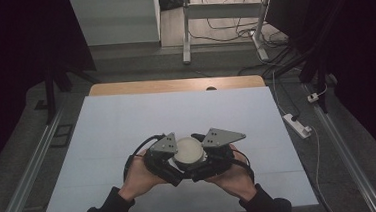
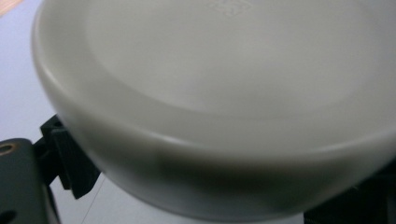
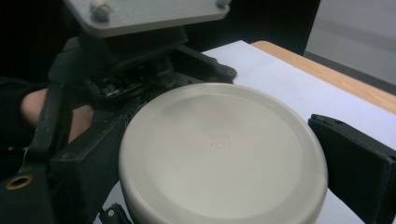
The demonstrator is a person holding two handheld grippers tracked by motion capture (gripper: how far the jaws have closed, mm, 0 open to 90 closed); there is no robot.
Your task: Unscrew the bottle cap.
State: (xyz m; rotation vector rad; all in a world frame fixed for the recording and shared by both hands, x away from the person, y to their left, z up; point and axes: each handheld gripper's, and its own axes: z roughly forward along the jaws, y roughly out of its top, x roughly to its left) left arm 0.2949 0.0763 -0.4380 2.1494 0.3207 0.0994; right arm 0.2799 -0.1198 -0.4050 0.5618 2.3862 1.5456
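A round, off-white container [image 1: 187, 152] with a smooth domed lid [image 3: 219, 154] is held just above the white table sheet, near its front middle. My left gripper [image 1: 176, 162] comes at it from the left and my right gripper [image 1: 202, 158] from the right, each with a grey plate on top. In the right gripper view, the black jaws press against opposite sides of the lid rim, and the left gripper's body sits just behind. In the left gripper view, the lid [image 2: 224, 93] is very close and blurred, with my jaws clamped under its rim.
A white sheet [image 1: 127, 120] covers the table, with a wooden strip [image 1: 174, 85] along its far edge. Beyond are a desk frame [image 1: 186, 36] and loose cables on the floor. A power strip [image 1: 297, 125] lies to the right. Metal rails run along both sides.
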